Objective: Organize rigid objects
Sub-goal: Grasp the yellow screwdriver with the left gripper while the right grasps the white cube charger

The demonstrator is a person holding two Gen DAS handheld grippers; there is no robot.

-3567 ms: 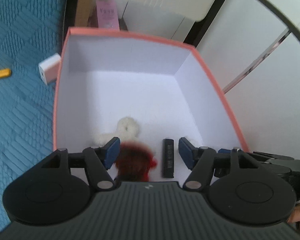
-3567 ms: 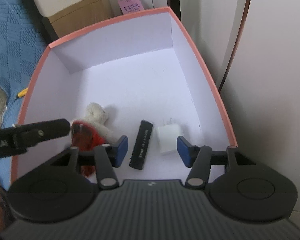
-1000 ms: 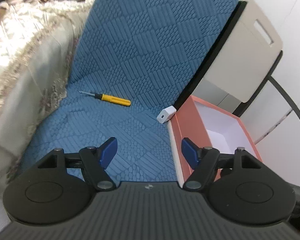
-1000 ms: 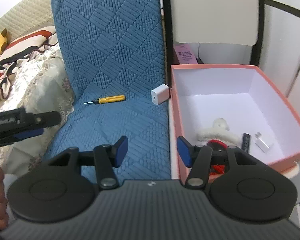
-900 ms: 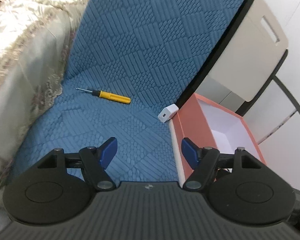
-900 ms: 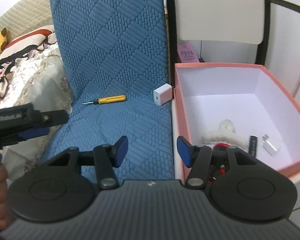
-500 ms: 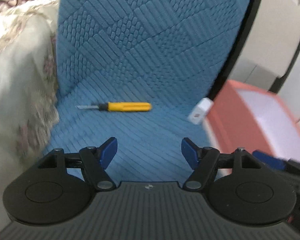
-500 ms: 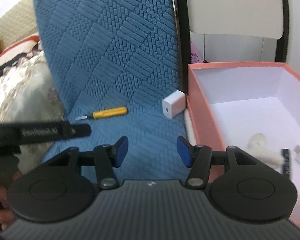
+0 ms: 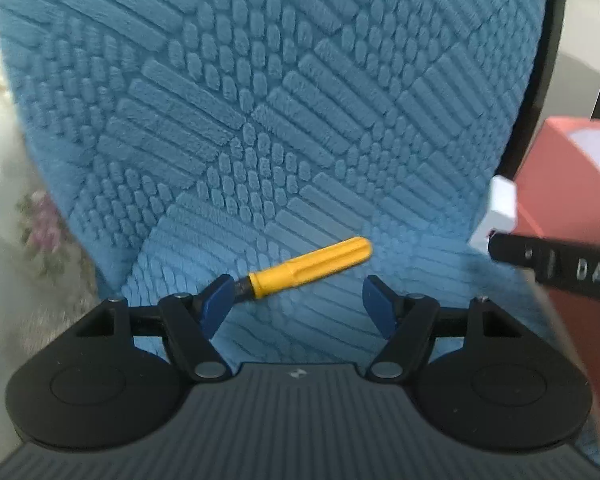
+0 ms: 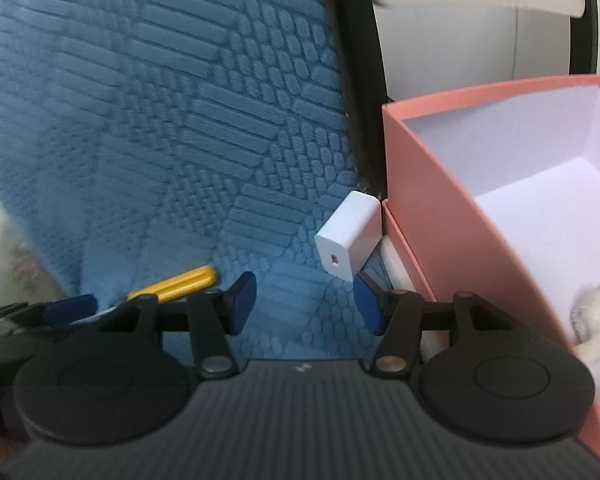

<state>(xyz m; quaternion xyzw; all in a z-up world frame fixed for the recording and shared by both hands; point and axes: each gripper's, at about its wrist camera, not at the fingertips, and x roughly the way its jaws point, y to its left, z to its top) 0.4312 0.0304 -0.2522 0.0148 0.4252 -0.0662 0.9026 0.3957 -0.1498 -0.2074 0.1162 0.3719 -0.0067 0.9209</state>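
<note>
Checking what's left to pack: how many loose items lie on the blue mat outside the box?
2: a yellow screwdriver ahead of the left gripper, and a white charger against the pink box. More may lie out of view.

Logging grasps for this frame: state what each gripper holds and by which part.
Nothing is held. The left gripper is open near the yellow screwdriver; the right gripper is open just short of the white charger.

One yellow screwdriver and one white charger lie on the blue cushion; one pink box holds one white plush toy.
</note>
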